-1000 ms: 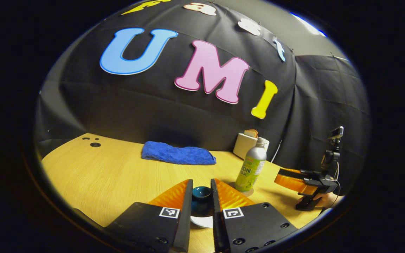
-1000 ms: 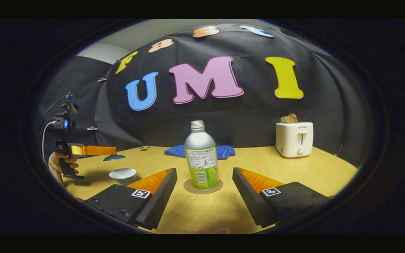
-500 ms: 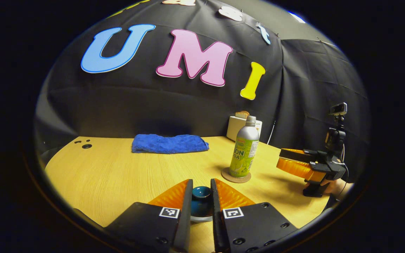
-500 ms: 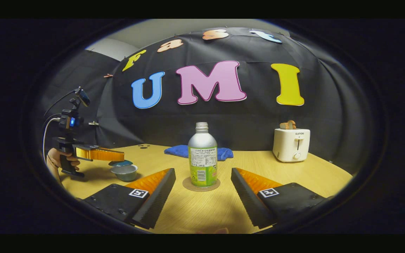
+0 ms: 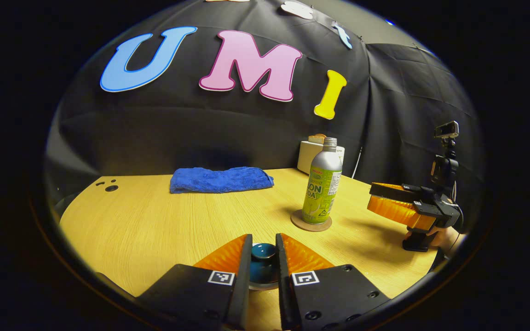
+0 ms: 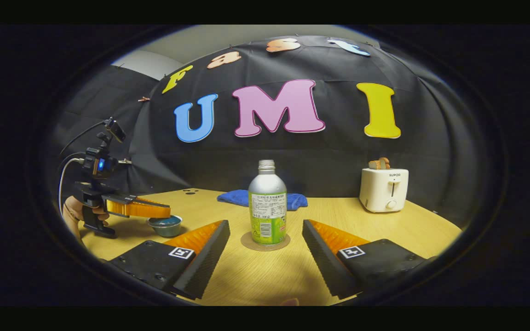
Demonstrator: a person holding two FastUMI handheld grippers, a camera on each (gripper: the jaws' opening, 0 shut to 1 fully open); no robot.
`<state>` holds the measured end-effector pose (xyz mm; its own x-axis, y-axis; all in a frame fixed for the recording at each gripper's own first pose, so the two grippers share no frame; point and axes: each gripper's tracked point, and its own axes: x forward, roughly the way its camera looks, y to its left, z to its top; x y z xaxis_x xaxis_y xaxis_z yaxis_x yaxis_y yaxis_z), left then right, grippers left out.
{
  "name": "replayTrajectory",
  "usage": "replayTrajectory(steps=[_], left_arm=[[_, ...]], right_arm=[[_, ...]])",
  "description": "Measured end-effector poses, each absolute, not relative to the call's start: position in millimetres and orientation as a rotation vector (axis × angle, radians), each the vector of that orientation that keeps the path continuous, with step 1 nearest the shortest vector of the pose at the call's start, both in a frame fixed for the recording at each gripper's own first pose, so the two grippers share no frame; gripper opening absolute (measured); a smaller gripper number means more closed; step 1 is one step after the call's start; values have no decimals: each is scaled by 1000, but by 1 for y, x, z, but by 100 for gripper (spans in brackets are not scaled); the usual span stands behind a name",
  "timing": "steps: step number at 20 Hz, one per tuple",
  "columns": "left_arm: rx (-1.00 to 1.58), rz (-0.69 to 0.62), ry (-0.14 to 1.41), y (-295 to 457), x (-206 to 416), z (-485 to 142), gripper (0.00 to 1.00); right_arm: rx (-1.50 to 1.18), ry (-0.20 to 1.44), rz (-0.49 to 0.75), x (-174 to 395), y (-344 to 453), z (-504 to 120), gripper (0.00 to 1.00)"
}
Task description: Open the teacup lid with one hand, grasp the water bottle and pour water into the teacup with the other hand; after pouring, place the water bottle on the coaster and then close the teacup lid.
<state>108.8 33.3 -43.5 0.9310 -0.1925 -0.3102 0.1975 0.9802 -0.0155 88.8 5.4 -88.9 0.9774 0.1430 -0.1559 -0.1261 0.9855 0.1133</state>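
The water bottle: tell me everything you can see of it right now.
The water bottle is a silvery metal one with a green and white label around its lower body and a threaded neck with no cap. It stands upright on a round brown coaster on the wooden table. Nothing grips it: the right gripper is open, with its fingers to either side, short of the bottle.

A silver metal water bottle (image 6: pixel 267 203) wears a green-and-white label and stands on a round tan cork coaster (image 6: pixel 265 242). The teal glazed teacup lid (image 5: pixel 263 254) shines. The pale wood-grain worktop (image 5: pixel 154 220) carries a folded blue towel (image 5: pixel 221 179) and a cream toaster (image 6: pixel 383 189).
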Motion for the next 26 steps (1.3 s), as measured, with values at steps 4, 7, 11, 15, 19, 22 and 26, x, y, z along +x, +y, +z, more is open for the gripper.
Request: replayTrajectory(steps=[4,7,11,15,19,22,26], left_arm=[[62,-189,325,35,107,-47,33],[90,-189,331,34,107,-49,36],[134,-186,327,34,103,-46,48],[178,-125,233,38,102,-13,69],[115,-57,9,25,98,57,83],[-14,13,-88,21,93,86,92],[-99,9,-127,7,78,80,95]], right_arm=[[103,164,136,89,5,-89,98],[103,164,136,89,6,-89,98],[104,163,136,89,6,-90,98],[104,163,136,89,5,-90,98],[104,163,135,89,5,-91,98],[103,165,129,90,4,-92,98],[102,164,128,89,3,-91,98]])
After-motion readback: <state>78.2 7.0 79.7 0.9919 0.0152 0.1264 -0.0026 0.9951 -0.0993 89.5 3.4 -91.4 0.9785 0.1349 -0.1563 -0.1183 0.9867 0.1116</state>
